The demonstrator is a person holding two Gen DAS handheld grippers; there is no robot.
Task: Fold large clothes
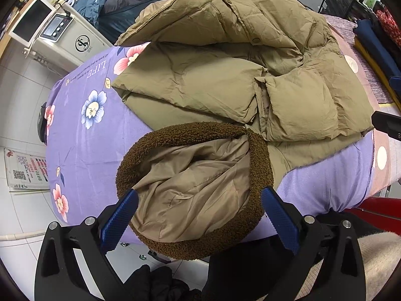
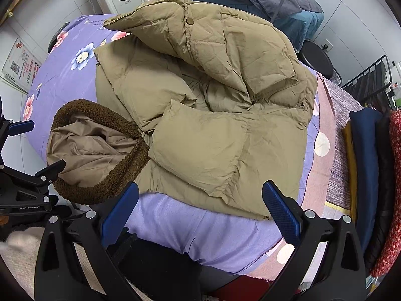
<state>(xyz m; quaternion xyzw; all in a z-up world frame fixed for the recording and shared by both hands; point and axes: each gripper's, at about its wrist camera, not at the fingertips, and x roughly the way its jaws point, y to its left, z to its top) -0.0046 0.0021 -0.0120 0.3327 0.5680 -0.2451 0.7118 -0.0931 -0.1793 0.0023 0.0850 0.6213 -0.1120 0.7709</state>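
Left wrist view shows the left gripper [image 1: 199,215] spread wide, its blue pads either side of the hood [image 1: 193,188], whose fleece rim droops over the near edge of the table; nothing is pinched. The right gripper [image 2: 200,210] is likewise released, poised before the hem of the khaki puffer jacket [image 2: 208,105], which lies half folded on the purple floral cover [image 2: 62,75]. The jacket looks light, puffy and slippery; the fleece rim likely offers the surest hold.
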